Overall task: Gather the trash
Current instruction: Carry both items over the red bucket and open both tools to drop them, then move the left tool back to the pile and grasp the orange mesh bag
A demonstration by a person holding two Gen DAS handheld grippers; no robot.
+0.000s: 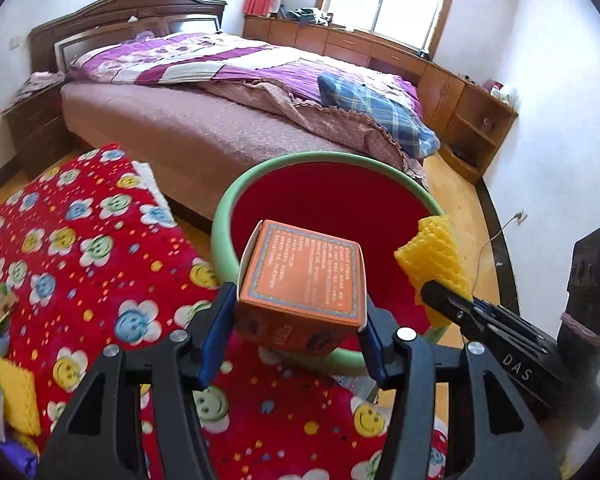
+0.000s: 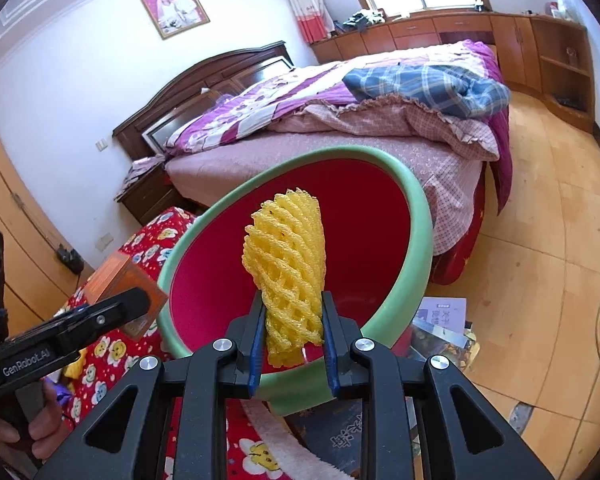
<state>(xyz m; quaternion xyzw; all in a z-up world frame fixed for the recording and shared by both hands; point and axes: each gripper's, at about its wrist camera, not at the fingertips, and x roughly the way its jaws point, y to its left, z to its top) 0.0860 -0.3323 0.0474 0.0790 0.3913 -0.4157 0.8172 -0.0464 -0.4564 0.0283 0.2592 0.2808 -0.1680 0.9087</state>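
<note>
Green-rimmed red basin (image 1: pixel 220 216) on floor beside bed (image 1: pixel 204 128), by red flower blanket (image 1: pixel 80 240). Left gripper (image 1: pixel 296 344) clamps orange carton (image 1: pixel 300 276) over basin; right gripper (image 2: pixel 294 344) pinches yellow foam fruit net (image 2: pixel 288 264) above basin.

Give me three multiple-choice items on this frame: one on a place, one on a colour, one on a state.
1. Where is the orange box?
A. On the bed
B. Between the left tongs, in front of the basin
C. Inside the basin

2. What colour is the basin's inside?
A. Red
B. Blue
C. White

3. What state are the right tongs in?
A. Open and empty
B. Out of view
C. Shut on the yellow foam net

Answers:
1 B: the blue pads press the box's sides, with the basin behind it.
2 A: red inside, green rim.
3 C: both pads squeeze the net's lower end.
</note>
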